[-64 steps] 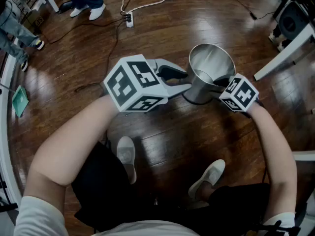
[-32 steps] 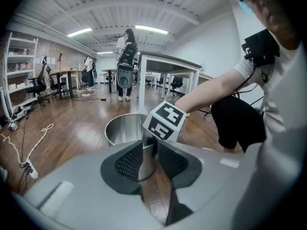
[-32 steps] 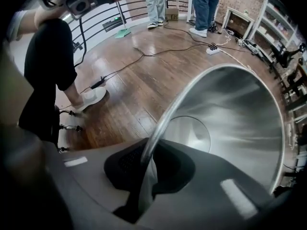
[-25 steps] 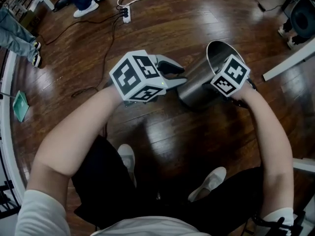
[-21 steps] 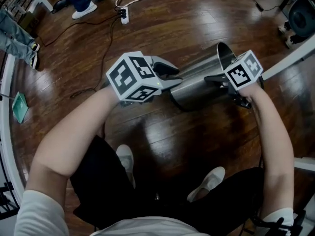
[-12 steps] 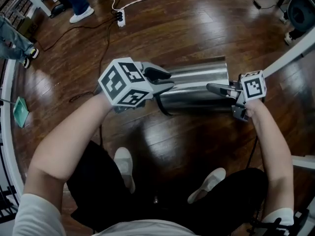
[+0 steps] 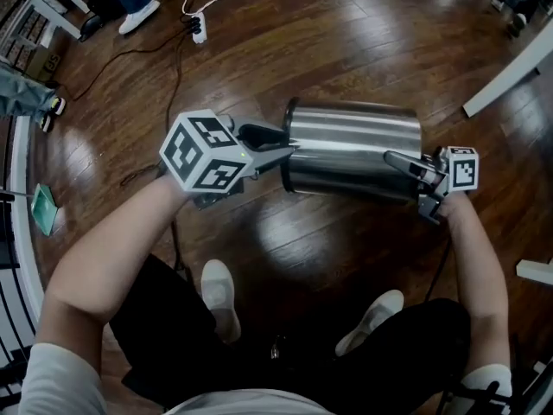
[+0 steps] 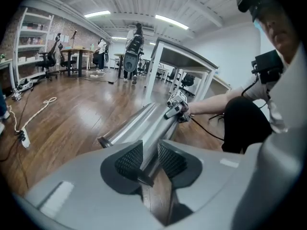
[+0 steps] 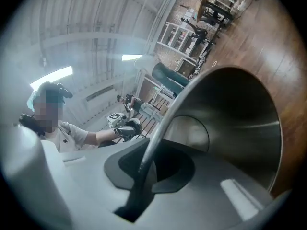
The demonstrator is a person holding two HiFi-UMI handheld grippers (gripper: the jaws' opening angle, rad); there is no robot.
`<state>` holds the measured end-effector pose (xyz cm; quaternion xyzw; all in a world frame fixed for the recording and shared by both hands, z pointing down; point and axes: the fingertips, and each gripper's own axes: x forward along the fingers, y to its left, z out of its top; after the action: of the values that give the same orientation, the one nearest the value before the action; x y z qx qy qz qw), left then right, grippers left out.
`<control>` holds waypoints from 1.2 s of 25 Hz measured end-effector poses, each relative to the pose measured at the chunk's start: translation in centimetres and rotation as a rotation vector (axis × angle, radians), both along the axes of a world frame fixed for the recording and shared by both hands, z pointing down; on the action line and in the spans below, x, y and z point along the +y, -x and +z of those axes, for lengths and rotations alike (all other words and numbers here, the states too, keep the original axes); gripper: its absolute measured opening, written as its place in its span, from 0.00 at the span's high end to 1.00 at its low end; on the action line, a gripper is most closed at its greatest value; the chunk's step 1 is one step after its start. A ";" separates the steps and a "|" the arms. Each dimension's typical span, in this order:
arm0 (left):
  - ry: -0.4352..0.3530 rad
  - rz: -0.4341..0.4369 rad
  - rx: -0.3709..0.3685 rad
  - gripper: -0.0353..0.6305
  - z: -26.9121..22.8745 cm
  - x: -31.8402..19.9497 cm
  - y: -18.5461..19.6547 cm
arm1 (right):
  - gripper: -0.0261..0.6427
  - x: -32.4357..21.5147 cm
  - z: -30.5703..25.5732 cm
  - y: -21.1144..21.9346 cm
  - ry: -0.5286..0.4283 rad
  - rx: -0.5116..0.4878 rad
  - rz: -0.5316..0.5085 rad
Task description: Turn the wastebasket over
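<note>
The steel wastebasket hangs level above the wood floor, base to the left, open mouth to the right. My left gripper is shut on the edge of its base. In the left gripper view the pads clamp that edge, and the wastebasket stretches away toward the right gripper. My right gripper is shut on the mouth's rim. The right gripper view shows the thin rim running between the jaws of the right gripper, with the shiny inside beside it.
A power strip with cables lies on the floor at the upper left, near another person's shoes. A white table leg crosses the upper right. My own feet stand just below the basket. A green object lies far left.
The wastebasket has tipped from upright, mouth up, to lying level with its mouth to the right. My right gripper swung out to the right with the rim; the left sank slightly.
</note>
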<state>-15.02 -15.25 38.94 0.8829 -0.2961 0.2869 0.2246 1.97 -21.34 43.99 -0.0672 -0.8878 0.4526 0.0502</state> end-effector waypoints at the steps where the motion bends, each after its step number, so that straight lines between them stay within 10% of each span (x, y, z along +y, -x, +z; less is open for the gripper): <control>1: 0.012 -0.004 0.001 0.80 0.4 -0.1 -0.1 | 0.92 0.0 0.4 -0.5 0.004 -0.016 0.009; 17: 0.345 -0.310 0.190 0.66 8.0 -3.3 0.4 | 0.92 0.0 2.9 -2.8 0.020 -0.049 0.040; 30: 0.389 -0.368 0.289 0.79 8.0 -4.6 0.6 | 0.83 0.6 4.3 -7.1 -0.127 0.295 0.216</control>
<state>-15.62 -19.85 46.99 0.7865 -0.3557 0.1642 0.4775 9.03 -20.71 48.29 0.0989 -0.8996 0.4033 0.1353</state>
